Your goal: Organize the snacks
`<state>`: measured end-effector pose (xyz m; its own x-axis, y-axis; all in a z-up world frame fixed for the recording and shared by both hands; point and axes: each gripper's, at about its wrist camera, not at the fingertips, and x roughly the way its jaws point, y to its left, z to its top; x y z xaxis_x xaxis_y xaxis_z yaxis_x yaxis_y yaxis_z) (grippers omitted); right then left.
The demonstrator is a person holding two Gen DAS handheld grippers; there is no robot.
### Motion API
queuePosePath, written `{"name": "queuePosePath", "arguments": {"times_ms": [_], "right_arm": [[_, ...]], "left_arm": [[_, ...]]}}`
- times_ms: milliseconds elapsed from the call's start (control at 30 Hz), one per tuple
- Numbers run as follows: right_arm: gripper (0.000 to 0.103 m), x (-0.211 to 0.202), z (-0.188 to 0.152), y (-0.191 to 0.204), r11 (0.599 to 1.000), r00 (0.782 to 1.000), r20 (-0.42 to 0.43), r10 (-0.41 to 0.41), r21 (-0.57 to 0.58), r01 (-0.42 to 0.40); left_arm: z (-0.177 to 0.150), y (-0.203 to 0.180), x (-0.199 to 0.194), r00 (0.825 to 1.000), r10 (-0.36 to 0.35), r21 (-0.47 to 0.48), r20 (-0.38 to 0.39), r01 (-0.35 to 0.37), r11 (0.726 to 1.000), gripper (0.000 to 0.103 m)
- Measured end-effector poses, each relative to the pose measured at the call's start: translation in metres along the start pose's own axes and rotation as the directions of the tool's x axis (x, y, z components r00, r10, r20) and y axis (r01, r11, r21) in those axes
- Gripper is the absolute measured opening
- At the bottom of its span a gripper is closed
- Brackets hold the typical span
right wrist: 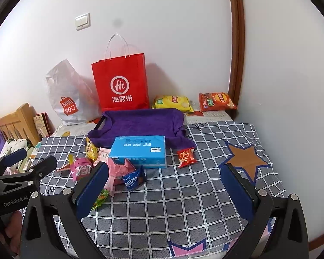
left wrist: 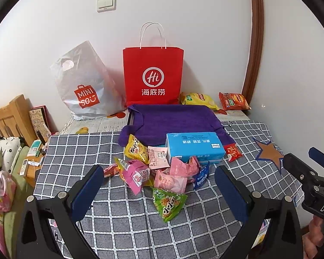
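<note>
Both grippers hover above the grey checked tablecloth (left wrist: 140, 226) with nothing between their blue-padded fingers: the left gripper (left wrist: 159, 192) has its jaws spread wide over the near side of the snack pile, and the right gripper (right wrist: 164, 191) is spread just as wide over bare cloth to the right of it. The small snack packets lie heaped in the middle of the table: a green triangular packet (left wrist: 169, 202) nearest, a round pink-wrapped sweet (left wrist: 170, 181) behind it, a bright pink pouch (left wrist: 135, 176) to its left, a yellow packet (left wrist: 137, 150) further back, and a dark blue sachet (right wrist: 132, 179) on the right edge of the heap. A light blue tissue pack (left wrist: 194, 147) lies just behind them, on the front edge of a purple towel (left wrist: 175, 122), with a small red packet (right wrist: 185, 157) beside it. Against the wall stand a red paper carrier bag (left wrist: 153, 75) and a grey plastic shopping bag (left wrist: 84, 86), with a yellow crisp bag (right wrist: 172, 103) and an orange crisp bag (right wrist: 217, 101) to the right.
</note>
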<state>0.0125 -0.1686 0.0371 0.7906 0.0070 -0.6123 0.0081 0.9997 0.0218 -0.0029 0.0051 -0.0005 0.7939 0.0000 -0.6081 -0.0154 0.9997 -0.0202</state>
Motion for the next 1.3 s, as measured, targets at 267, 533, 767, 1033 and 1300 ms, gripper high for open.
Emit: {"name": "queuePosePath", "arguments": {"times_ms": [267, 533, 767, 1033, 1300], "right_arm": [[0.102, -0.0012, -0.0017, 0.0003, 1.000, 1.000, 0.000, 0.006, -0.001, -0.006], [0.102, -0.0023, -0.0020, 0.0022, 1.000, 1.000, 0.000, 0.010, -0.007, -0.010], [0.102, -0.0042, -0.0017, 0.0037, 1.000, 1.000, 0.003, 0.013, -0.007, -0.013], [0.102, -0.0066, -0.0025, 0.0029, 1.000, 1.000, 0.009, 0.016, -0.004, -0.016], [0.102, -0.0092, -0.0022, 0.0036, 1.000, 1.000, 0.014, 0.011, -0.006, -0.011]], "left_arm": [[-0.0021, 0.0027, -0.0005, 1.000, 0.004, -0.006, 0.002, -0.004, 1.000, 0.102], [-0.0021, 0.0030, -0.0012, 1.000, 0.007, -0.007, 0.002, -0.007, 1.000, 0.102], [-0.0012, 0.0018, -0.0018, 1.000, 0.006, -0.005, 0.006, -0.006, 1.000, 0.102], [0.0006, 0.0008, -0.0024, 1.000, 0.003, -0.005, 0.008, -0.003, 1.000, 0.102], [0.0016, 0.0002, -0.0033, 1.000, 0.002, -0.006, 0.011, -0.001, 1.000, 0.102]]}}
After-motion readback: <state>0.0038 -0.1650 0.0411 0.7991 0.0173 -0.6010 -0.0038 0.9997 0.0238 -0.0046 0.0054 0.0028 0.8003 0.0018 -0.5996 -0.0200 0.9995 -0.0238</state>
